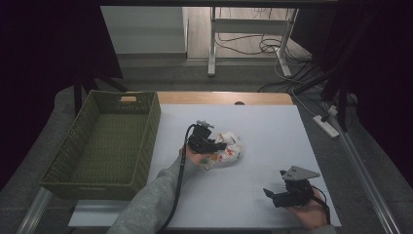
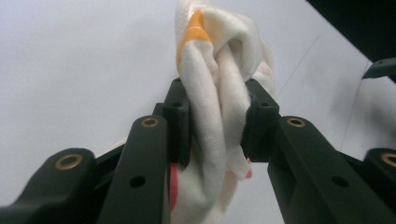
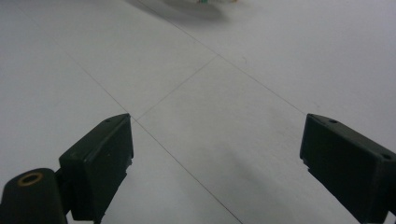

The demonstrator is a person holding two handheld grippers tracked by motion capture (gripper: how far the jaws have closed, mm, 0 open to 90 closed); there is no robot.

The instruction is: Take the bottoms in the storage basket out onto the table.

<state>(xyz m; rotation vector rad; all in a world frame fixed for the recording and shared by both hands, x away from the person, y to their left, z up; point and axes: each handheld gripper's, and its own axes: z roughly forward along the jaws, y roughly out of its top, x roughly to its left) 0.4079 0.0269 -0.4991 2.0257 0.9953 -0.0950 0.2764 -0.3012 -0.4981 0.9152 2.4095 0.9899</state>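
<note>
A crumpled white cloth (image 1: 228, 149) with orange, red and green print lies mid-table on the white sheet. My left gripper (image 1: 220, 146) is shut on a bunched fold of that cloth (image 2: 215, 107), the fabric squeezed between both black jaws. An orange patch shows above the pinch and a red one below it. My right gripper (image 1: 271, 196) rests low near the front right of the table, its jaws spread wide over bare sheet (image 3: 219, 116) with nothing between them. A sliver of the cloth (image 3: 212, 2) peeks in at the top edge of the right gripper view.
A green woven basket (image 1: 146, 139) stands at the table's left. The table's wooden far edge (image 1: 224, 98) lies behind the white sheet. Cables and a power strip (image 1: 327, 126) lie on the floor to the right. A desk frame (image 1: 212, 44) stands beyond.
</note>
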